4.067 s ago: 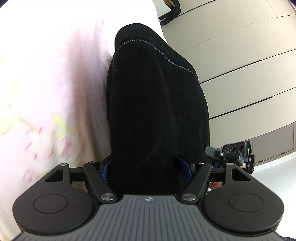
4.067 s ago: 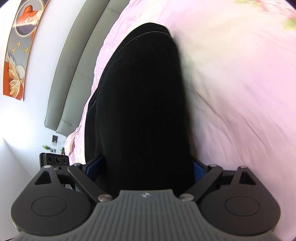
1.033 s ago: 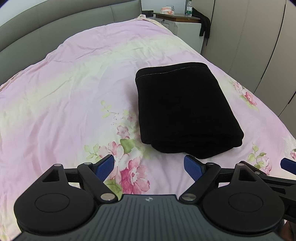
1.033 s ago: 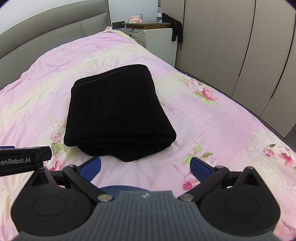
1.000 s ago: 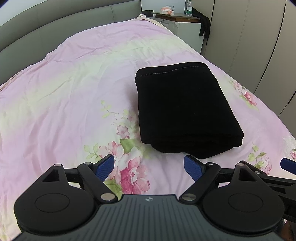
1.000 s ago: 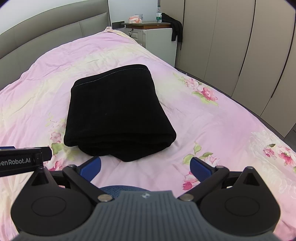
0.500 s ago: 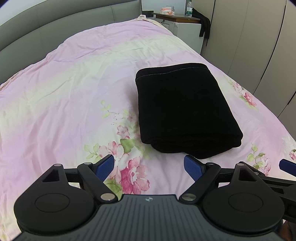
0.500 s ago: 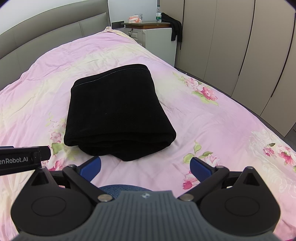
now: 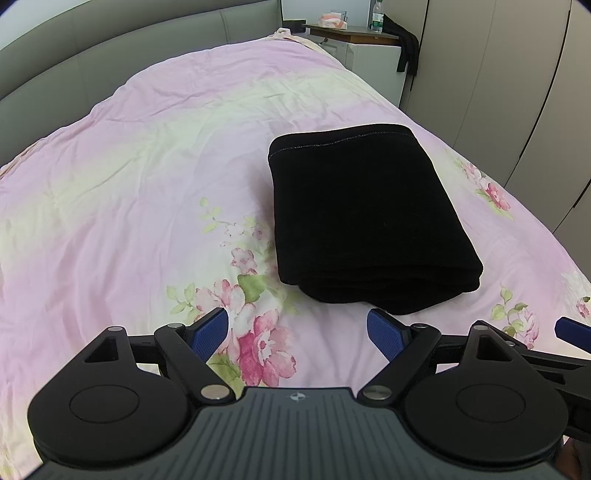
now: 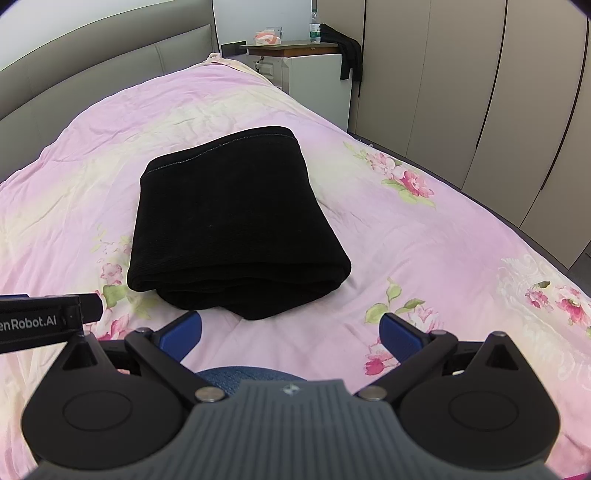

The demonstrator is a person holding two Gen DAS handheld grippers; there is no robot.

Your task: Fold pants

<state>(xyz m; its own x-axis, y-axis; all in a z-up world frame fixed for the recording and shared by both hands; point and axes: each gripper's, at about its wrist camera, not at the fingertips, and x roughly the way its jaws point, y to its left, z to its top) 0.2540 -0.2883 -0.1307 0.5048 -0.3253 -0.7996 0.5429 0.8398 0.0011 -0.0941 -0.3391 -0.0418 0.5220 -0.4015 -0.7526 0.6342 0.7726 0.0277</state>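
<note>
Right there on the bed point(image 9: 110, 192) lie the pants point(image 9: 369, 221), black and folded into a thick, neat rectangle with several layers showing along the near edge and a line of stitching across the far edge. They rest flat on the pink bedspread point(image 10: 424, 251), which has a pale yellow band across it and printed pink flowers with green leaves near the foot. The left gripper point(image 9: 297, 330) hangs just short of the pants, its blue-padded fingers point(image 9: 208, 328) spread wide with nothing between them, a printed flower showing in the gap. The right gripper point(image 10: 290, 332) is likewise back from the bundle, its blue fingers point(image 10: 400, 334) parted and holding nothing; in its view the near edge of the pants sits just ahead of the gap, not touching either finger. The two grippers are side by side, each one's edge showing in the other's view. Behind the bed runs a grey padded headboard point(image 10: 110, 74), and beside it stands a white nightstand point(image 10: 314, 77) with a wooden top, carrying a bottle point(image 10: 314, 26) and a small box, with a dark garment point(image 10: 347, 51) draped over its corner. Tall beige wardrobe doors point(image 10: 498, 92) line the right side of the room.
</note>
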